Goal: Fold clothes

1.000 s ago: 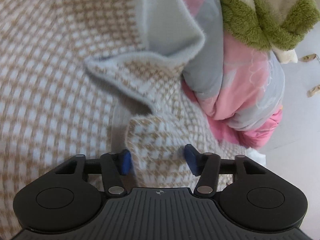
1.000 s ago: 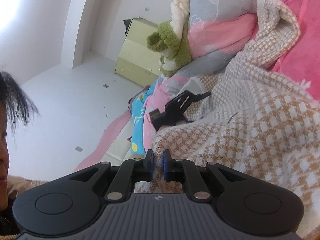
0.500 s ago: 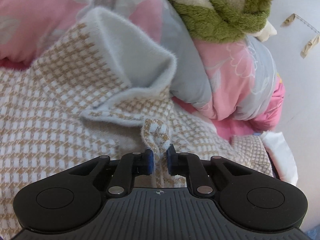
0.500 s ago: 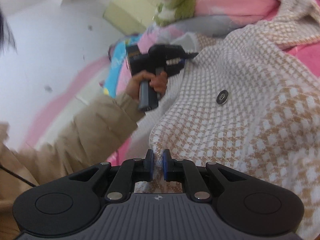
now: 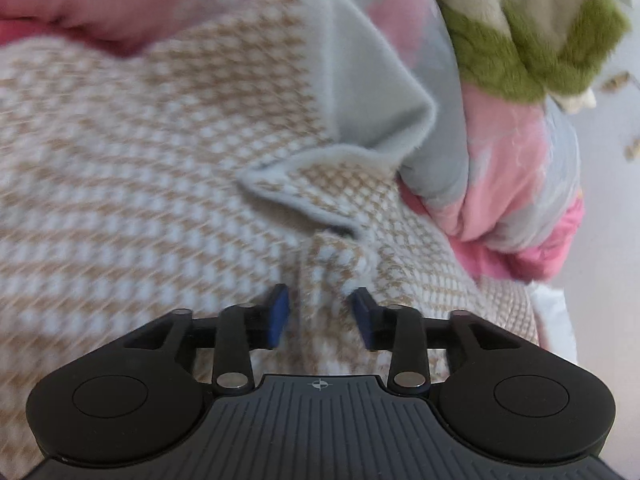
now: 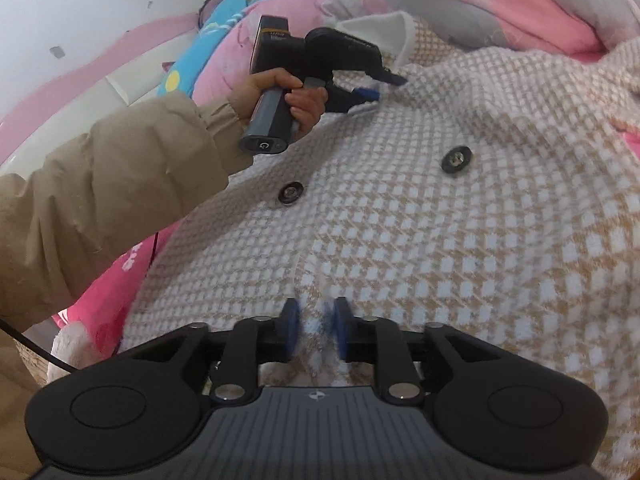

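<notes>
Left wrist view
Left gripper (image 5: 319,314): jaws apart, a coat (image 5: 132,184) fold standing between them, apparently let go.
Coat: checked tan and white, spread over the bed, grey collar (image 5: 372,92) turned up.
Bedding: pink and grey quilt (image 5: 516,176) at the right, green plush (image 5: 532,36) on top.

Right wrist view
Right gripper (image 6: 313,330): jaws parted, coat hem between, not pinched.
Coat: two dark buttons (image 6: 291,192).
Hand (image 6: 288,96): beige sleeve (image 6: 100,196), holding the left gripper at the collar.
Room: white wall (image 6: 100,4) at the left.
</notes>
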Demonstrator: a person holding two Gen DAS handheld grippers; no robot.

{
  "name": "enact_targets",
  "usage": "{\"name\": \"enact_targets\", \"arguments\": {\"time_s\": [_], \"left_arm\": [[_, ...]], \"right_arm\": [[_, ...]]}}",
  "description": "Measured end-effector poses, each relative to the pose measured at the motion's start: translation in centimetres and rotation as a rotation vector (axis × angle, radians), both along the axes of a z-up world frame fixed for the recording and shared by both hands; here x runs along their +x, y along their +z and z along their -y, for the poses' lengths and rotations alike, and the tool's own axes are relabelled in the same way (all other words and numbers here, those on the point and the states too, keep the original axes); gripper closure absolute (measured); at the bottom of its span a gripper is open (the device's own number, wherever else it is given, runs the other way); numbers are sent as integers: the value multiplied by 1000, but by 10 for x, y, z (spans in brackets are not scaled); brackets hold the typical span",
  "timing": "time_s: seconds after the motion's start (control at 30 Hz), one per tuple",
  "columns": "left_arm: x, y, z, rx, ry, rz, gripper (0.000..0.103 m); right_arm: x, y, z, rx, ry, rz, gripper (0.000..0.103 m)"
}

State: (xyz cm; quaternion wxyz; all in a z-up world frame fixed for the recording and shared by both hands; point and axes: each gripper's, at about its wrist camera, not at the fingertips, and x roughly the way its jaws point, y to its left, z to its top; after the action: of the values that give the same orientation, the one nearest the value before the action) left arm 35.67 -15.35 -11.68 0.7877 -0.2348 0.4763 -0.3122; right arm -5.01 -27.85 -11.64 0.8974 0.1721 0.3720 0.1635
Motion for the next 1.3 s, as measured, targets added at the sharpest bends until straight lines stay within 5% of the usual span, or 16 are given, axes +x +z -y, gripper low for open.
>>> {"name": "enact_targets", "arguments": {"time_s": [0.07,0.23,0.37,0.57,0.83,1.03,1.13,1.2,1.3], "left_arm": [[-11,8,-14,9,13,13,55],[-57,32,-44,37,-33,83,54],[-115,50,-53,70,-178,147,53],[-197,46,-55,68,-375,88,49],[-236,20,-48,114,-376,3,49],[-263,24,-39,208,-359,77,50],[-277,24,-36,251,-341,125,61],[-282,22,-33,269,-328,152,85],[-286,21,-32,278,-314,179,99]], "right_arm": [[-6,9,6,19,-43,26,60],[-34,27,43,104,-223,77,59],[-71,26,85,191,-418,73,59],[-118,16,125,303,-616,68,58],[-153,8,125,396,-596,57,58],[-166,-3,112,390,-556,-8,59],[-154,-14,108,399,-520,-43,61],[-146,-22,105,401,-495,-66,64],[-133,-27,94,346,-437,-86,82]]}}
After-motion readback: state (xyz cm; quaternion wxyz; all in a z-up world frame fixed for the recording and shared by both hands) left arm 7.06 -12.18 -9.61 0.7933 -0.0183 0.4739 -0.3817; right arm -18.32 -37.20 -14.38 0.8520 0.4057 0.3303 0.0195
